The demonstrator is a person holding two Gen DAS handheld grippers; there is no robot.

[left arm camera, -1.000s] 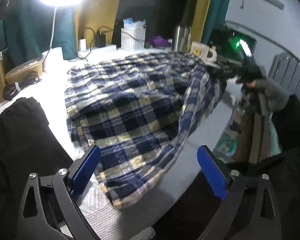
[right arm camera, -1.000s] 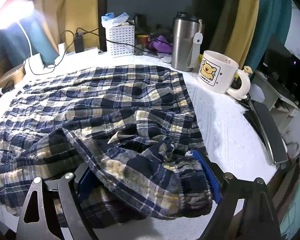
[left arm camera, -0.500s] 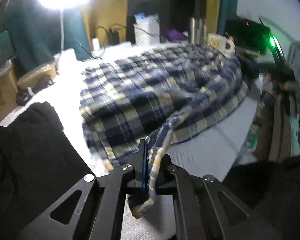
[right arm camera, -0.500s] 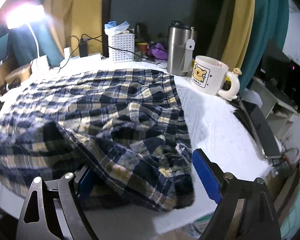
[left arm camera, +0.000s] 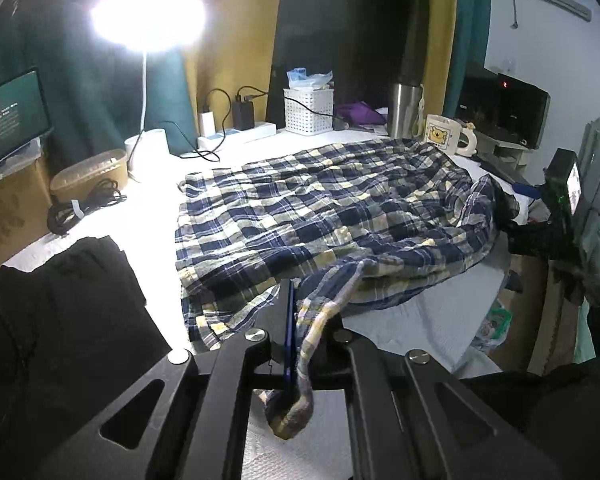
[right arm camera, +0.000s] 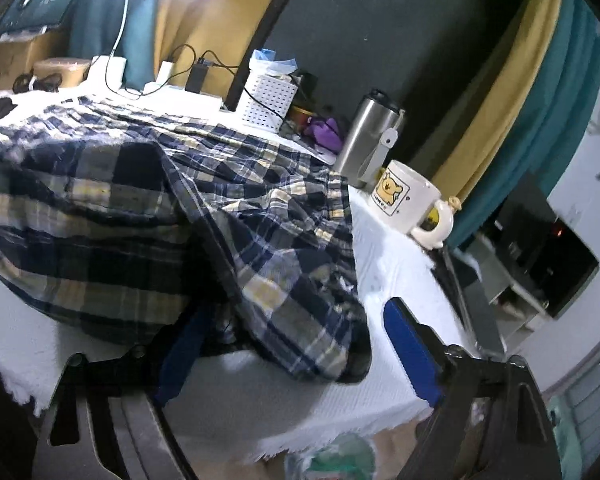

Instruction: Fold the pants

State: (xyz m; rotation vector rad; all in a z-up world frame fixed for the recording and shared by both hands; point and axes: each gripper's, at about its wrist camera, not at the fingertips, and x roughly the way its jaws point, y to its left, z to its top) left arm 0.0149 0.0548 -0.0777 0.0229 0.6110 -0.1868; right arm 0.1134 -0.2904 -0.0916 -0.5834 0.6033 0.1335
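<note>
Left claw (left arm camera: 296, 344) pinching one pants (left arm camera: 332, 216) hem; right claw (right arm camera: 296, 344) closing, straddling waistband

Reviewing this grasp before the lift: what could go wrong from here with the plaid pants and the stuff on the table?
1. The left gripper is shut on a thin rolled edge of the plaid pants; it may slip out.
2. The right gripper has just been closing, but its pads do not yet pinch the cloth draped between them, so the lift may be lopsided.
3. The pants lie close to the mug and steel tumbler; dragging cloth could topple them.
</note>
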